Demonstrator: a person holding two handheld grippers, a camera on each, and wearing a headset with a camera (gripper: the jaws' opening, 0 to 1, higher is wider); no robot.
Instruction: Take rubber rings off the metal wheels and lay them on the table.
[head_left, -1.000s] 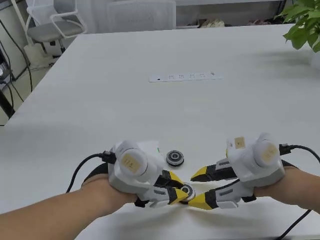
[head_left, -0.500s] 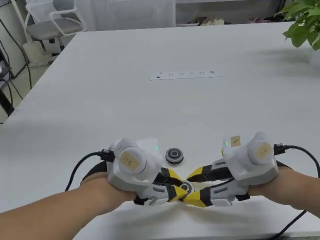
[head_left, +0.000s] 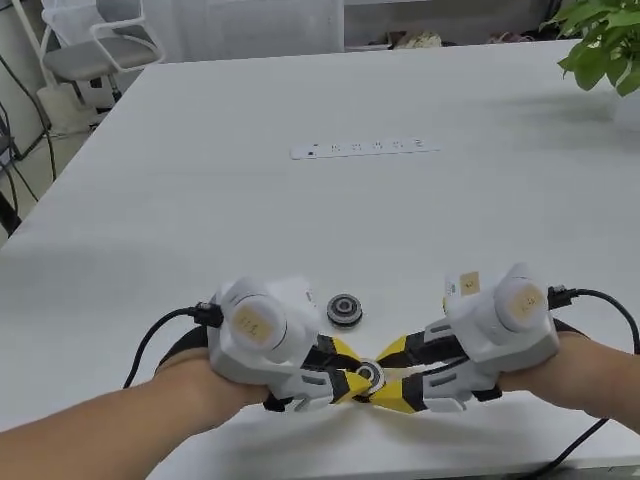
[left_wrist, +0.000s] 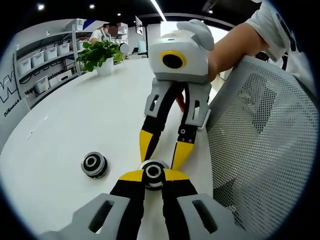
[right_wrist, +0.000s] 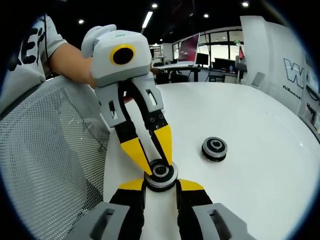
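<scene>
Metal wheel (head_left: 367, 376) being held between facing jaw tips.
Left gripper (left_wrist: 153, 175) and right gripper (right_wrist: 161, 184) are each pinching it from opposite sides.

Left gripper (head_left: 357, 379): rounded white housing with a round end cap that carries a square yellow sticker (head_left: 245, 322). Grey-white finger brackets with small dark screws, then black jaw arms ending in yellow wedge tips. Right gripper (head_left: 379, 377): same build and colours, with a second yellow label (head_left: 471, 284) on top beside a small green light (head_left: 452, 287). Left cable (head_left: 160, 335) is black and leaves the housing in a loop. Right cable (head_left: 605, 297) is also black and comes off the rear of the housing. Person wears a white short-sleeved T-shirt (right_wrist: 27, 42) with dark lettering on the sleeve; forearms uncovered.
</scene>
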